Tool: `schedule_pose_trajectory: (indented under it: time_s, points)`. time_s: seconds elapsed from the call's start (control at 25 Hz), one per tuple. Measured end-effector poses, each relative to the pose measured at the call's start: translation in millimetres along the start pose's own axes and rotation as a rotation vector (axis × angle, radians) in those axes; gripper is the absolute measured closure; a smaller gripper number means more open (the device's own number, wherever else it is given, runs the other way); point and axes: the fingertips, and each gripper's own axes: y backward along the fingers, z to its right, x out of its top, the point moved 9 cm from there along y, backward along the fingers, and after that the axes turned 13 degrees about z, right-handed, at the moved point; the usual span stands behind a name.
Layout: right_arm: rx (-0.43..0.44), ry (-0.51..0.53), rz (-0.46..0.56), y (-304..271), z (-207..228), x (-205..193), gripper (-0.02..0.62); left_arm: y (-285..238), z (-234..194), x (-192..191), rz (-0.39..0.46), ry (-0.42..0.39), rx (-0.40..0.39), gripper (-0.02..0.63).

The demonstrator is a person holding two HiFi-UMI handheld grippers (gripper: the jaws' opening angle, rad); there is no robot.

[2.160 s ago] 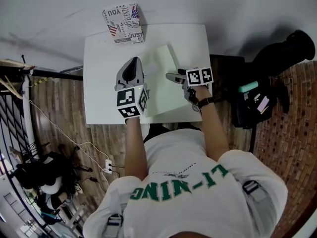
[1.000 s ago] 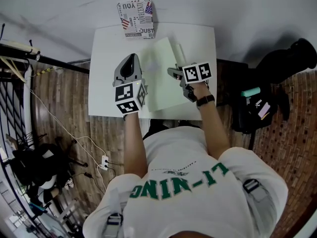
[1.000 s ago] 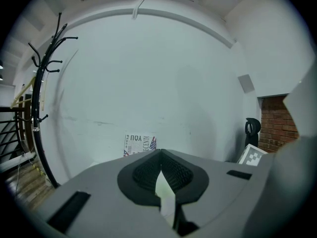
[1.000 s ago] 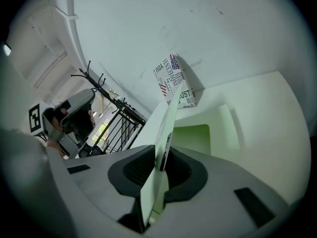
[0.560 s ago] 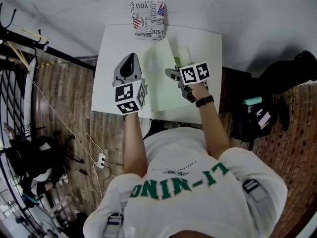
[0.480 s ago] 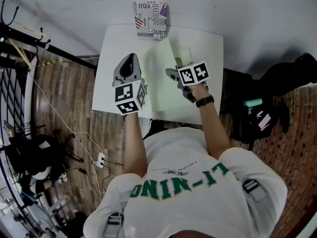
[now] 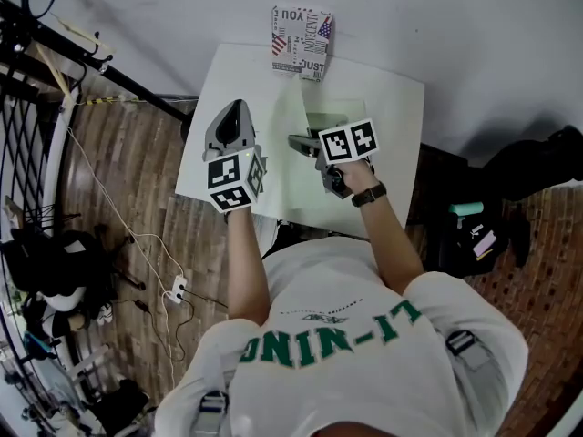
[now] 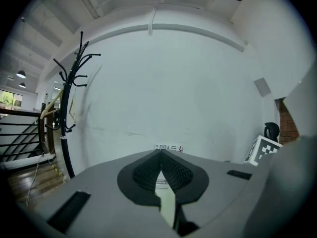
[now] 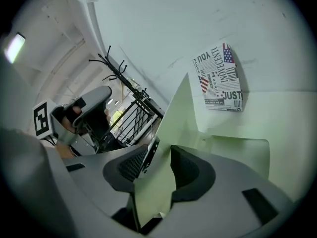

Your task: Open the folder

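- Pale green paper folder (image 7: 291,185) lies on the white table (image 7: 392,135), cover standing up.
- Right gripper (image 9: 161,155): jaws just opening, cover loose between them.
- Left gripper (image 8: 159,155): jaws together, empty, beside the cover.

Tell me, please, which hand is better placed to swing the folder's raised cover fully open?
Probably the right. The right gripper has the upright cover between its fingers, which have just been opening, so it can push it over. The left gripper hangs shut beside the cover.

Printed box (image 7: 301,31): "YOU", "JUST"; shirt (image 7: 346,335): "LI-NING", upside down.
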Motion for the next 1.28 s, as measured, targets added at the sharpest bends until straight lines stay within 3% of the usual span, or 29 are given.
schedule_pose_trajectory:
  time_s: [0.56, 0.84, 1.08, 1.28]
  points:
    - [0.084, 0.122, -0.106, -48.2, -55.9, -0.7, 0.313, 29.1, -58.4, 14.5, 0.032, -0.004, 0.132, 0.592]
    - [0.078, 0.127, -0.133, -79.3, -75.8, -4.2, 0.254, 42.9, -91.6, 11.9, 0.027, -0.001, 0.195, 0.592]
    - [0.118, 0.254, -0.223, -113.3, -99.7, -18.0, 0.201, 56.2, -119.8, 7.9, 0.014, 0.0, 0.242, 0.592]
    - [0.145, 0.236, -0.25, -140.5, -109.2, -25.0, 0.166, 62.7, -147.1, 2.6, -0.001, 0.008, 0.265, 0.592]
